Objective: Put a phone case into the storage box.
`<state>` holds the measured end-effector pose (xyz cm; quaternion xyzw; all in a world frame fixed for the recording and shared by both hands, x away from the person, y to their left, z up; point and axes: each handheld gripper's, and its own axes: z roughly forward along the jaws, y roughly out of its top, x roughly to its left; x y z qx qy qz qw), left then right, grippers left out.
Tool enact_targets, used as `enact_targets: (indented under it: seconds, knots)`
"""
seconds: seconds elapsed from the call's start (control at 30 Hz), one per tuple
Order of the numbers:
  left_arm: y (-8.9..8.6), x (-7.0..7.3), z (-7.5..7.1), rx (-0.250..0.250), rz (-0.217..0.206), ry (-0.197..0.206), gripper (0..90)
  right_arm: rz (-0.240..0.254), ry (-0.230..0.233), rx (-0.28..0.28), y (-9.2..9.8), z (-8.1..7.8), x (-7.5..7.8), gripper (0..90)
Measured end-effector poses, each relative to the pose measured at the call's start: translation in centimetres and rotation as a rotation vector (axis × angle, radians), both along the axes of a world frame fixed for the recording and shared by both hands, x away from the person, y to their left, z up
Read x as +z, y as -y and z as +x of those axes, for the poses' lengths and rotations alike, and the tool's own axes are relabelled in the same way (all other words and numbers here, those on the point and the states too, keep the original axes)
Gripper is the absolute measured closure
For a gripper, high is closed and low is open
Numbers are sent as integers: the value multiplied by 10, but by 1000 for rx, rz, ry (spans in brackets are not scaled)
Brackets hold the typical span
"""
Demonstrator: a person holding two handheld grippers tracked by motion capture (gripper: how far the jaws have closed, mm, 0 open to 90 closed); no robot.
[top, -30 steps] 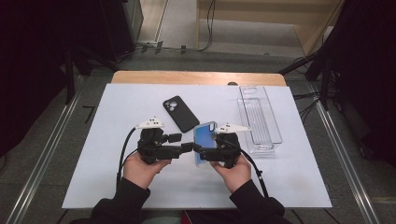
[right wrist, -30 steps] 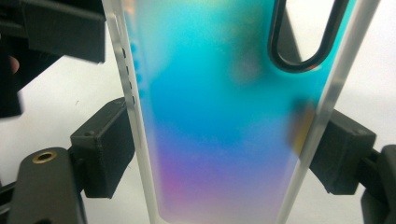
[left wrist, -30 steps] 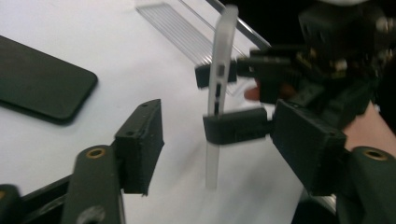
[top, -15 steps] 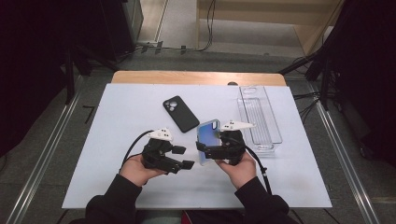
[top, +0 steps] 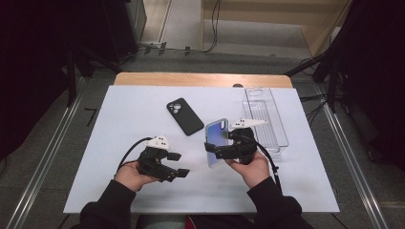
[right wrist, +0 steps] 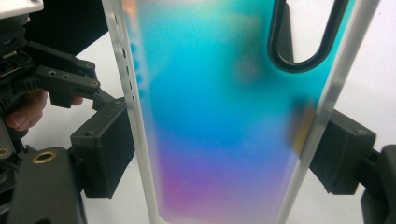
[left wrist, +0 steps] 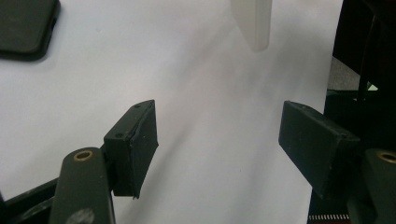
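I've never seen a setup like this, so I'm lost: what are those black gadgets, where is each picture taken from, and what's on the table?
A person sits at a white table with a hand-held clamp tool in each hand. The high view looks down from above; the other two come from small cameras riding on each tool. The right gripper pinches a see-through phone case with a blue-to-pink sheen between its two black fingers. The left gripper holds nothing, and its fingers have just been opening. On the table lie a black phone and a clear plastic tray.
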<state>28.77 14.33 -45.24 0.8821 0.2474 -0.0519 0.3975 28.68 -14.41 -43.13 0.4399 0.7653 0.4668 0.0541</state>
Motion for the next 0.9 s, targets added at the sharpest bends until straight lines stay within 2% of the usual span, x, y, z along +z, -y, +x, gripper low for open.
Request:
enact_targets:
  seconds: [0.17, 0.27, 0.5, 0.77, 0.8, 0.9]
  knots:
    - [-6, -2, -1, 18, 9, -8, 283, -1, 2, 5, 4, 2, 2, 163]
    - [-11, -4, -2, 48, 9, -17, 283, -10, -1, 28, 8, 5, 5, 163]
    - [-14, -4, -5, 53, 0, -27, 283, -14, 7, 40, 16, 6, 9, 163]
    - [-22, -4, -8, 82, 6, -26, 283, -4, 22, 17, 29, 9, 19, 163]
    - [-23, -4, -7, 102, -1, -20, 283, -4, 21, 4, 32, 9, 22, 163]
    - [-24, -3, -7, 117, -14, -30, 283, -3, 31, -6, 34, 10, 24, 163]
